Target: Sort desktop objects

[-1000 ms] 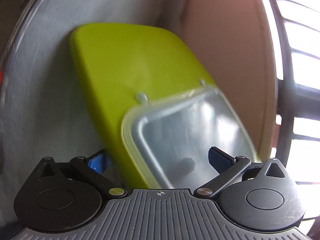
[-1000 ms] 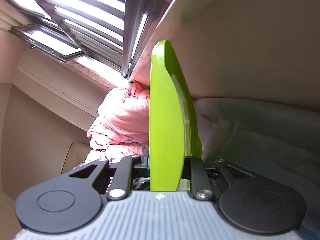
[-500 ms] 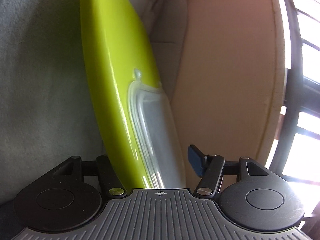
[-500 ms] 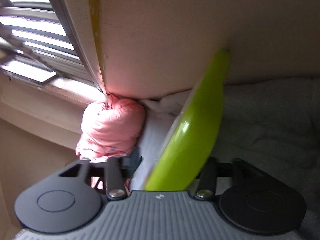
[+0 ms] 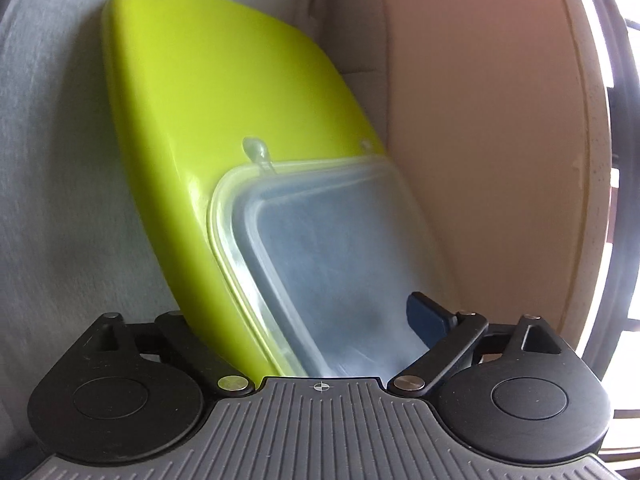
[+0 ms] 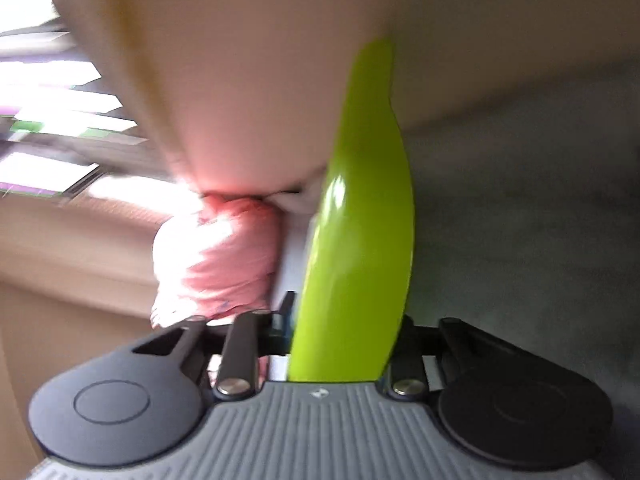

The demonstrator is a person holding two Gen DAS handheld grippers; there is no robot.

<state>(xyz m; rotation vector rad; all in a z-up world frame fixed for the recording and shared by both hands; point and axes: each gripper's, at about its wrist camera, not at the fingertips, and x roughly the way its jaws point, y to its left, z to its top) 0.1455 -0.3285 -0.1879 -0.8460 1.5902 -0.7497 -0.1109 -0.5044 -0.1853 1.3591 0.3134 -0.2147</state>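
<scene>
Clamping the green tray (image 6: 360, 248) edge-on, the right gripper (image 6: 340, 344) is narrowed onto it.
The left gripper (image 5: 304, 320) is opening wide around the tray (image 5: 224, 120), its pads clear.

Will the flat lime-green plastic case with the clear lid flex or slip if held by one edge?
The lime-green plastic case looks rigid: gripped edge-on in the right gripper, it shows no sag. Its glossy shell may slip. The clear lid seems softer and might flex.

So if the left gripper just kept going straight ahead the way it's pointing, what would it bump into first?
Probably the green case: the left gripper, jaws opening, already straddles its near end with the clear window. Past the case lies grey fabric, though depth is hard to judge.
</scene>
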